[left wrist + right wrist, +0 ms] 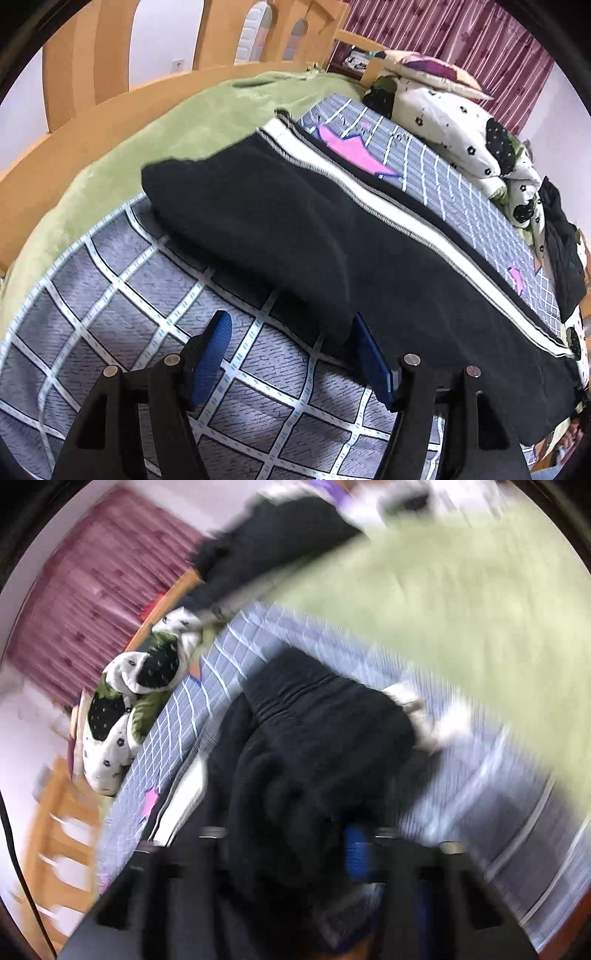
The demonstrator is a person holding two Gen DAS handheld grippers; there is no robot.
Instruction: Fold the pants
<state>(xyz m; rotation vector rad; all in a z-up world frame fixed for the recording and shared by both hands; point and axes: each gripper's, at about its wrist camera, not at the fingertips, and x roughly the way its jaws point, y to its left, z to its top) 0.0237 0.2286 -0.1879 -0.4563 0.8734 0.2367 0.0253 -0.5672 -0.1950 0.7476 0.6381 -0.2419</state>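
Observation:
Black pants with a white side stripe lie folded lengthwise across the grey checked bed sheet. My left gripper is open and empty at their near edge; its right blue finger touches the cloth. The right wrist view is blurred by motion. There the black pants are bunched between the fingers of my right gripper, which looks shut on them. One blue pad shows beside the cloth.
A green blanket covers the far side of the bed, along a wooden bed frame. A white flowered quilt and pillow are piled at the head. Another dark garment lies at the right edge.

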